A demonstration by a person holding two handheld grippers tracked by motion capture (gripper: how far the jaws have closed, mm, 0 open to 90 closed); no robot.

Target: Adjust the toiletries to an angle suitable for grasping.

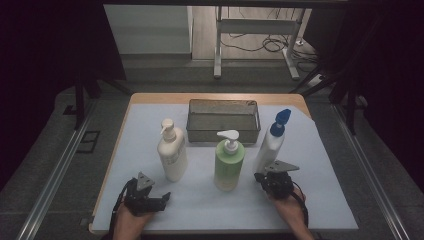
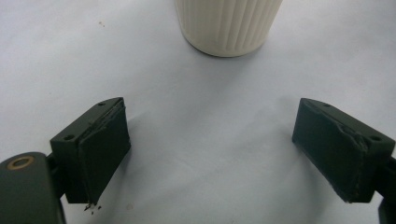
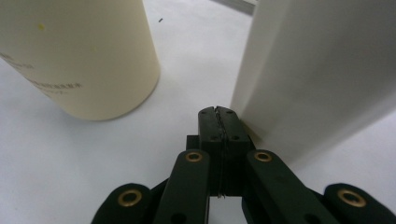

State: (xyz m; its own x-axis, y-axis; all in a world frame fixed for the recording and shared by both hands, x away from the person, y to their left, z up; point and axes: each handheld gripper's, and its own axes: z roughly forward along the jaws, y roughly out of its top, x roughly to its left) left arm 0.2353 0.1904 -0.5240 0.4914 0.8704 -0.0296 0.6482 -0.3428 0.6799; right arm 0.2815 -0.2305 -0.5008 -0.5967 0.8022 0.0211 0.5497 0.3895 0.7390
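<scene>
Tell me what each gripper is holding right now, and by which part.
Nothing is held. The left gripper is open over bare mat, short of the cream bottle. The right gripper is shut on nothing, beside the white bottle.

Open mat (image 1: 150, 130) left of cream bottle (image 1: 172, 152)

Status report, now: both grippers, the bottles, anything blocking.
Left gripper open, empty, short of the cream pump bottle. Right gripper shut, tips at the blue-capped white bottle, holding nothing. Green pump bottle stands between; wire basket behind.
</scene>
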